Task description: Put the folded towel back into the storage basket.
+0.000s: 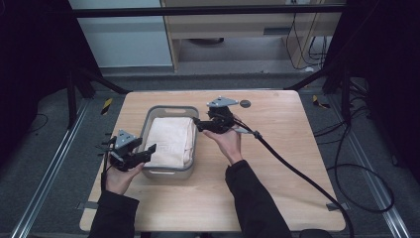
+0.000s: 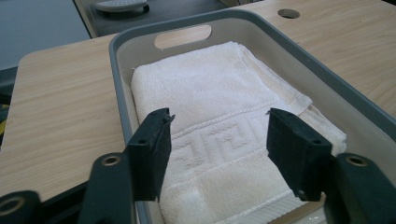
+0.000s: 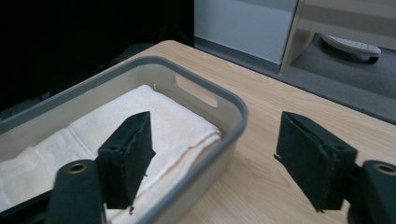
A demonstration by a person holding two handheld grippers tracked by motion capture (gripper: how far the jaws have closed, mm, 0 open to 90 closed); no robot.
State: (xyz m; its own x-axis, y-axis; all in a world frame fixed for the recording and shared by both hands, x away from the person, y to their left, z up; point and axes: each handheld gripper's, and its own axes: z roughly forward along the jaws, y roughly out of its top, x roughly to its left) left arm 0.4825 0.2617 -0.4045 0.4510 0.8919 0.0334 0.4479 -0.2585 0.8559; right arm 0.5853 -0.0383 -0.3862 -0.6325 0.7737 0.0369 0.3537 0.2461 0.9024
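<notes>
The left gripper hangs over the near end of a grey tub on a wooden table. Its two black jaws stand wide apart with nothing between them. Below lies a folded white towel with a woven key-pattern band, flat inside the tub. A handle slot pierces the tub's far wall.

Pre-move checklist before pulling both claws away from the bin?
1. Left claw open, nothing between its jaws: ok.
2. Right claw open, nothing held: ok.
3. Folded towel lies flat inside the grey bin: ok.
4. Towel edges inside the rim, none draped over it: ok.
5. Bin fully on the table, away from its edges: ok.
6. Right claw's cable clear of the bin: ok.
</notes>
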